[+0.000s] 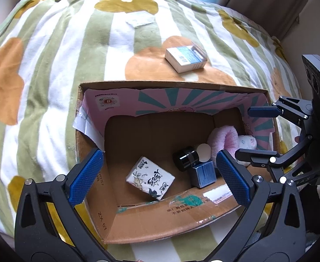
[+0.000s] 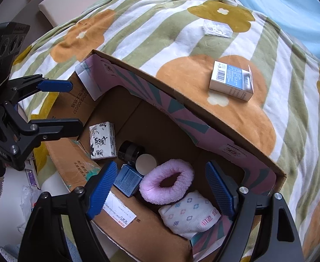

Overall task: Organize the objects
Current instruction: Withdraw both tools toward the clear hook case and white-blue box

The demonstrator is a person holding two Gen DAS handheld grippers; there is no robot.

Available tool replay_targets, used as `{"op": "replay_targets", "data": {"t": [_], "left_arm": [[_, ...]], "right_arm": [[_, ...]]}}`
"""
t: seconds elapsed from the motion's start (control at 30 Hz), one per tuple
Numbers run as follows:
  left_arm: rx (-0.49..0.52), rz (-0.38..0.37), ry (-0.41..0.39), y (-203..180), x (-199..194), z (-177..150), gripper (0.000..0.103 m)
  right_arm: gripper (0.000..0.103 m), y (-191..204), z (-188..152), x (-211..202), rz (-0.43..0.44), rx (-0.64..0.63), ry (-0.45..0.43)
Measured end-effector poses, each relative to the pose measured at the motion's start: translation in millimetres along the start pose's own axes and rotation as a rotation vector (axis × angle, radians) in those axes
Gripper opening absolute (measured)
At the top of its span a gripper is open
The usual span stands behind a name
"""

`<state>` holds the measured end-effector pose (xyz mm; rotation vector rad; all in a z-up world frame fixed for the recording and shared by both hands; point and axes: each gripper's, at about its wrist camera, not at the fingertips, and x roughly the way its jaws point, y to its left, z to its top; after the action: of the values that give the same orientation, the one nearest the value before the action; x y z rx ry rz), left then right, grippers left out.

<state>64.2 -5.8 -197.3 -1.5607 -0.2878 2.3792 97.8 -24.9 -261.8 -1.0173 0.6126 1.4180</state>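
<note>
An open cardboard box (image 1: 160, 220) (image 2: 214, 113) lies on a flowered blanket. Inside are a tissue pack (image 1: 150, 178) (image 2: 102, 140), a black jar (image 1: 185, 157) (image 2: 130, 151), a small blue box (image 1: 203, 173) (image 2: 128, 180), a pink fluffy ring (image 1: 223, 138) (image 2: 166, 181) and a white patterned sock (image 2: 189, 215). My left gripper (image 1: 160, 179) is open and empty over the box's near side. My right gripper (image 2: 162, 191) is open and empty above the pink ring; it shows in the left wrist view (image 1: 256, 131) at the box's right edge.
A white and blue carton (image 1: 186, 57) (image 2: 232, 83) lies on the blanket (image 1: 50, 76) beyond the box. A clear plastic case (image 1: 139, 19) (image 2: 217, 28) lies farther back. A beige cushion (image 2: 77, 2) sits off the blanket.
</note>
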Motion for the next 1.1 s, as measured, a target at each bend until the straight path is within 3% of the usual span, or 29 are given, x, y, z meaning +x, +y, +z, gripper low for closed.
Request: {"op": "replay_targets", "data": {"t": [0.43,0.5,0.57,0.87,1.1], "left_arm": [[0.022,-0.027,0.02,-7,-15,10,0.103],[0.026,-0.032,0.026,-7,-20,14,0.103],[0.028,-0.032,0.03,-7,-25,19,0.103],[0.067,-0.003,0.005,-2,-41,49,0.103],[0.103,-0.009,-0.046,11,-47,95,0.103]], "right_arm": [[0.081,0,0,-14,0.001,0.055,0.02],[0.087,0,1,-22,0.011,0.067,0.016],[0.103,-1,3,-30,0.037,0.081,0.002],[0.103,-10,17,-58,0.064,0.154,-0.035],[0.103,-24,38,-66,0.04,0.202,-0.038]]}}
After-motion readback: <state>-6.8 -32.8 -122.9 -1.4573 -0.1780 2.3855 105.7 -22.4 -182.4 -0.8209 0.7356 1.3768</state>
